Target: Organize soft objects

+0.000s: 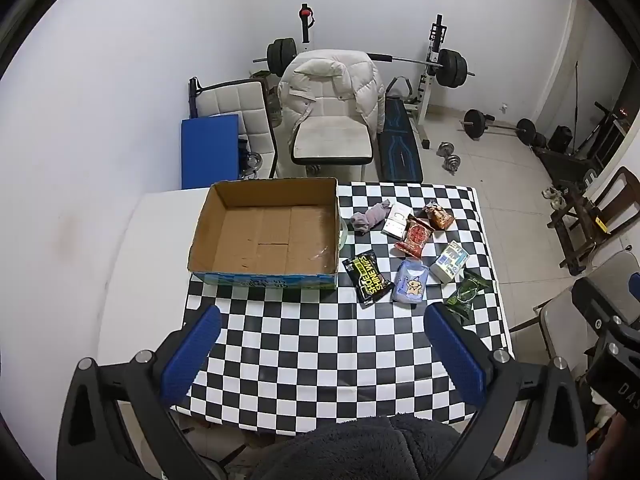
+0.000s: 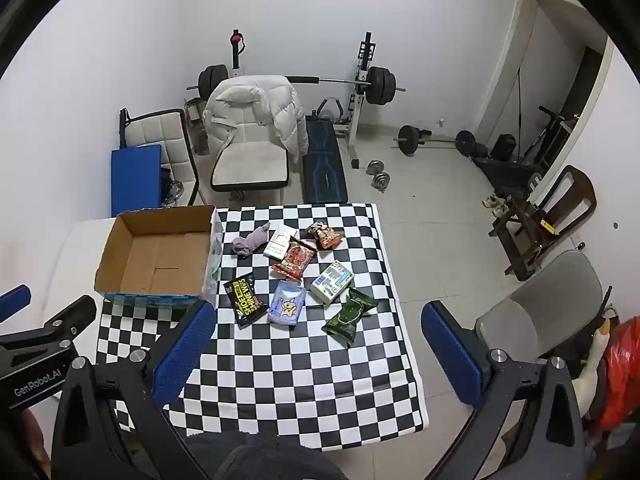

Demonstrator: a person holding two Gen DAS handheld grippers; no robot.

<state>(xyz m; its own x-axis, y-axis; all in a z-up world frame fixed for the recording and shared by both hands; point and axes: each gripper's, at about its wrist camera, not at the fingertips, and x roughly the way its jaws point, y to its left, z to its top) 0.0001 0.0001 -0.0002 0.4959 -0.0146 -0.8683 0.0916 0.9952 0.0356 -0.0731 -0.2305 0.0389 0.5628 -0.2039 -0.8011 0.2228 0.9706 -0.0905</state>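
An open, empty cardboard box [image 1: 264, 236] [image 2: 156, 256] stands on the left of the checkered table [image 1: 320, 344] [image 2: 304, 360]. To its right lie a grey sock [image 1: 370, 218] [image 2: 252, 242], a black wipes pack [image 1: 367, 278] [image 2: 245, 298], a light blue pouch [image 1: 411, 282] [image 2: 286, 303], a red snack pack [image 1: 415, 237] [image 2: 295, 260], a green pack [image 1: 466, 292] [image 2: 350, 314], an orange pack [image 1: 439, 214] [image 2: 326, 236] and two small boxes [image 1: 450, 261] [image 1: 397, 220]. My left gripper [image 1: 320, 328] and right gripper [image 2: 316, 336] are open, empty, above the table's near part.
A white chair with a puffy jacket [image 1: 332, 96] [image 2: 252, 120], a weight bench [image 1: 400, 148], a barbell rack and dumbbells [image 2: 380, 176] stand behind the table. A grey chair [image 2: 544, 312] is at the right. The other gripper shows at the left edge of the right wrist view [image 2: 44, 344].
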